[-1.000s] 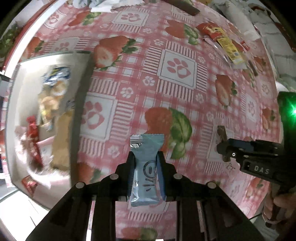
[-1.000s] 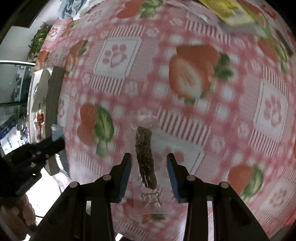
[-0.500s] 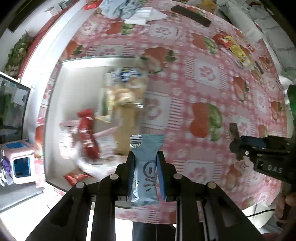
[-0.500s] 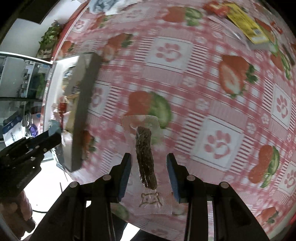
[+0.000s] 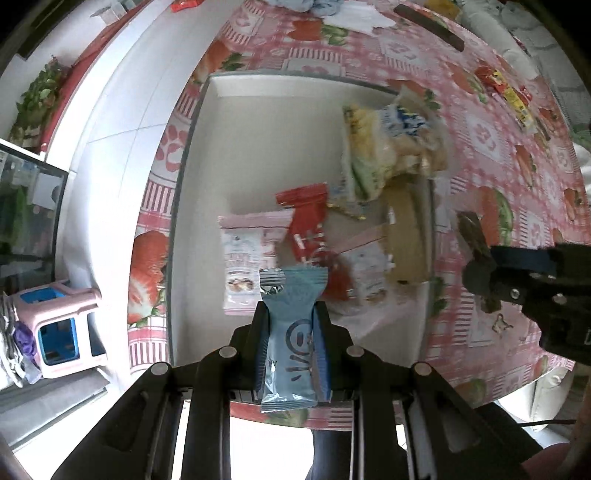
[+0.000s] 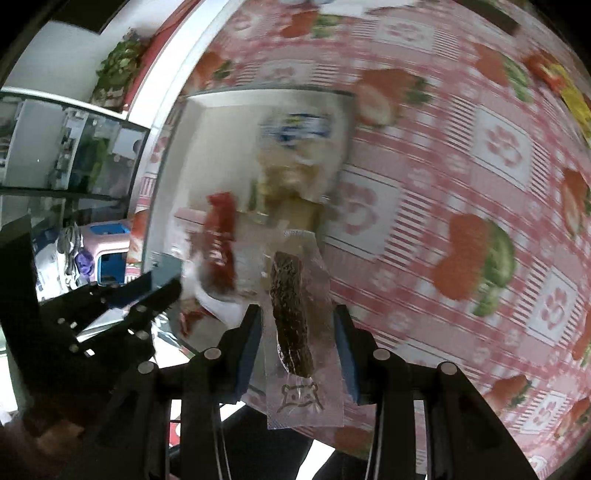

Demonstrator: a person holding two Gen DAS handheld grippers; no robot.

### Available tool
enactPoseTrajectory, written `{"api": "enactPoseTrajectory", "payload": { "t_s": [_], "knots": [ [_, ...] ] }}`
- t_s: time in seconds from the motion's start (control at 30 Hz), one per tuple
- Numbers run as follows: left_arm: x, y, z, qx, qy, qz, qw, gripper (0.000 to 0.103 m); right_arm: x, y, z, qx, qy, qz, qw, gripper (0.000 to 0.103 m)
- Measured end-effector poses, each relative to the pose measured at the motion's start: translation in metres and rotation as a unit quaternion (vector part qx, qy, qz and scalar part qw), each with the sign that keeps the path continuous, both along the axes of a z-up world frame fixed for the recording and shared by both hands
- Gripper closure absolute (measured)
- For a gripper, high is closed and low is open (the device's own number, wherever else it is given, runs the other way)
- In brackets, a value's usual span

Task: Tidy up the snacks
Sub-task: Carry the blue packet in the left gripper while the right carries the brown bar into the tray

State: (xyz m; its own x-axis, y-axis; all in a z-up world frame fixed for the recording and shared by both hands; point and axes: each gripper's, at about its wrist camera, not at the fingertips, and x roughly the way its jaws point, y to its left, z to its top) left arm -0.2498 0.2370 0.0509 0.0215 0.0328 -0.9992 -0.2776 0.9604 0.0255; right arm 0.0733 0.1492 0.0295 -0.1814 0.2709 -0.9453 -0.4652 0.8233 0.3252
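My left gripper (image 5: 291, 314) is shut on a light blue snack packet (image 5: 293, 332) and points straight down over the white box (image 5: 192, 147). The box holds a red packet (image 5: 306, 221), a pink and white packet (image 5: 245, 254), a yellow-green bag (image 5: 384, 147) and a tan carton (image 5: 406, 236). My right gripper (image 6: 297, 321) is shut on a clear packet with a dark brown stick (image 6: 290, 310) inside, hanging over the box's right wall (image 6: 332, 177). From the left wrist that right gripper (image 5: 484, 269) shows just right of the box. The left gripper (image 6: 162, 284) shows at the lower left.
The box stands on a pink strawberry tablecloth (image 5: 491, 140) close to the table's left edge. Yellow and red packets (image 5: 513, 96) lie at the far right, a dark bar (image 5: 428, 22) and cloths (image 5: 306, 5) at the back. A pink stool (image 5: 59, 325) is on the floor to the left.
Both grippers have swept left across the table with their packets still held. The box has come from the left edge of each view to beneath them.
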Motion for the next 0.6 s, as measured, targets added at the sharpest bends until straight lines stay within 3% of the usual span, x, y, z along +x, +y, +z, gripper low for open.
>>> {"api": "enactPoseTrajectory", "payload": {
  "t_s": [0.1, 0.17, 0.2, 0.23, 0.27, 0.3, 0.33, 0.5, 0.53, 0.6],
  "knots": [
    [-0.003, 0.004, -0.003, -0.003, -0.001, -0.010, 0.9999, 0.074, -0.001, 0.023, -0.004, -0.009, 0.006, 0.007, 1.000, 0.062],
    [-0.004, 0.005, -0.003, -0.004, -0.009, -0.016, 0.9998, 0.055, 0.000, 0.032, -0.008, -0.014, 0.011, 0.010, 1.000, 0.058],
    [-0.005, 0.005, -0.001, 0.000, -0.014, -0.017, 0.9998, 0.028, -0.002, 0.035, -0.008, -0.018, 0.011, 0.014, 1.000, 0.058],
    [-0.006, 0.006, 0.002, 0.009, -0.025, -0.018, 0.9995, 0.016, -0.003, 0.038, -0.009, -0.024, 0.010, 0.018, 1.000, 0.048],
    [-0.007, 0.005, 0.005, 0.015, -0.033, -0.019, 0.9992, 0.016, -0.004, 0.040, -0.009, -0.031, 0.008, 0.022, 0.999, 0.037],
    [-0.008, 0.006, 0.006, 0.016, -0.036, -0.022, 0.9990, 0.016, -0.005, 0.040, -0.009, -0.036, 0.003, 0.024, 0.999, 0.014],
    [-0.008, 0.007, 0.006, 0.013, -0.034, -0.024, 0.9991, 0.016, -0.007, 0.041, -0.007, -0.039, -0.004, 0.024, 0.999, 0.007],
    [-0.007, 0.006, 0.006, 0.030, -0.027, -0.035, 0.9986, 0.014, -0.011, 0.045, -0.001, -0.058, -0.013, 0.033, 0.998, 0.007],
    [-0.007, 0.006, 0.006, 0.033, -0.026, -0.037, 0.9984, 0.014, -0.011, 0.044, 0.000, -0.062, -0.014, 0.033, 0.997, 0.000],
    [-0.008, 0.005, 0.009, 0.034, -0.033, -0.046, 0.9978, 0.014, -0.013, 0.042, 0.002, -0.065, -0.020, 0.029, 0.997, 0.000]
  ]
}}
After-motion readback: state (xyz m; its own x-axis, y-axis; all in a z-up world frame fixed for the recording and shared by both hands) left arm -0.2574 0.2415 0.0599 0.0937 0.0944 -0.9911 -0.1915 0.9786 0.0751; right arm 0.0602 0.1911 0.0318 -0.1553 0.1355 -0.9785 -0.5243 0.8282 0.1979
